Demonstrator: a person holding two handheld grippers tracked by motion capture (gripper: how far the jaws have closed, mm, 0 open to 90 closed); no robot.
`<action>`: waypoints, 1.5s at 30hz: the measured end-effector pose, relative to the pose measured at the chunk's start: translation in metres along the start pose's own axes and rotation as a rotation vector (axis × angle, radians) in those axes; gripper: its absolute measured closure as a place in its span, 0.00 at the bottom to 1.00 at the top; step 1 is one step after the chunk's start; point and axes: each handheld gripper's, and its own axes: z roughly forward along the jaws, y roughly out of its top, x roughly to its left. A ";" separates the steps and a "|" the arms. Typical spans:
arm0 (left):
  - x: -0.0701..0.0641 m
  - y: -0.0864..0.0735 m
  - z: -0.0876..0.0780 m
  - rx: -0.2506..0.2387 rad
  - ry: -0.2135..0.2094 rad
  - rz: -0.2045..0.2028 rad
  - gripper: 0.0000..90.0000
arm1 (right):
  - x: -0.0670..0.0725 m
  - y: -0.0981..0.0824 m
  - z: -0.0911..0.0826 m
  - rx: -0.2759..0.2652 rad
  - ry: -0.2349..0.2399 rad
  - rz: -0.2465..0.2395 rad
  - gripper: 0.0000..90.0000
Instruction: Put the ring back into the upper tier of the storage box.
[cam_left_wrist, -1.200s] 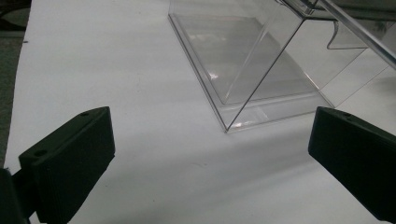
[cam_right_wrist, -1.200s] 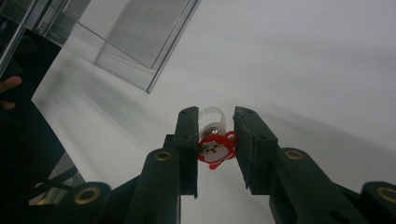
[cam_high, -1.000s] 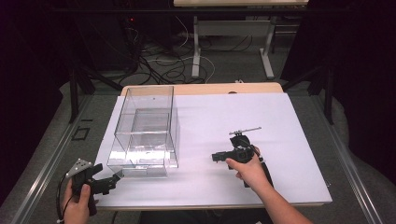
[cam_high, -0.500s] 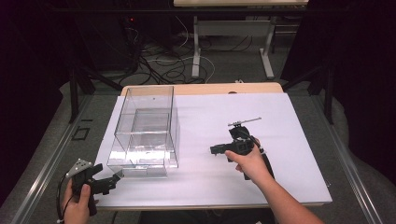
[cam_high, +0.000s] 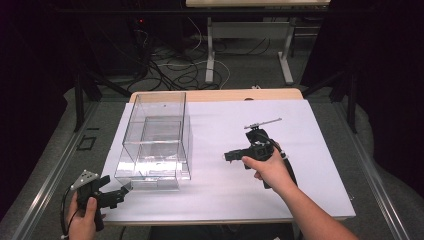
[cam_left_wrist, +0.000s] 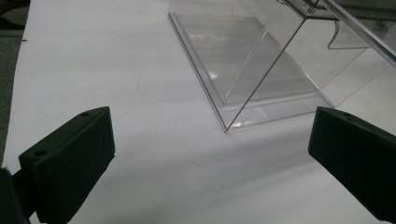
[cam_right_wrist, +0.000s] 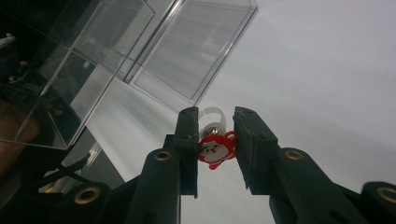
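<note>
A clear plastic box (cam_high: 157, 142) stands on the white table sheet (cam_high: 320, 130) at the left; its near corner (cam_left_wrist: 261, 84) fills the left gripper view. My right gripper (cam_high: 229, 156) hangs over the middle of the sheet, jaws pointing left toward the box (cam_right_wrist: 140, 51). It (cam_right_wrist: 214, 142) is shut on a small ring with a red monkey face and a clear band (cam_right_wrist: 215, 147). My left gripper (cam_high: 120, 192) rests at the table's front left corner, just short of the box. Its jaws stand wide apart in the left gripper view, with nothing between them.
A person's hands (cam_high: 270, 170) and forearms come in from the bottom. Behind the table lie cables (cam_high: 185, 70) and a desk frame's legs (cam_high: 210, 55) on the floor. A metal rail (cam_high: 50, 175) runs along the table's left side.
My right gripper has moved up and to the left, toward the box, carrying the ring. The left gripper has barely moved.
</note>
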 end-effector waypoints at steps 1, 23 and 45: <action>0.000 0.000 0.000 0.000 0.000 -0.001 0.01 | 0.002 0.001 -0.002 0.009 -0.006 -0.005 0.79; 0.000 0.000 0.000 0.000 0.001 -0.001 0.01 | 0.029 0.021 -0.025 0.021 0.045 -0.053 0.79; 0.000 0.000 0.000 0.001 0.001 -0.001 0.01 | 0.059 0.039 -0.028 0.035 0.092 -0.112 0.79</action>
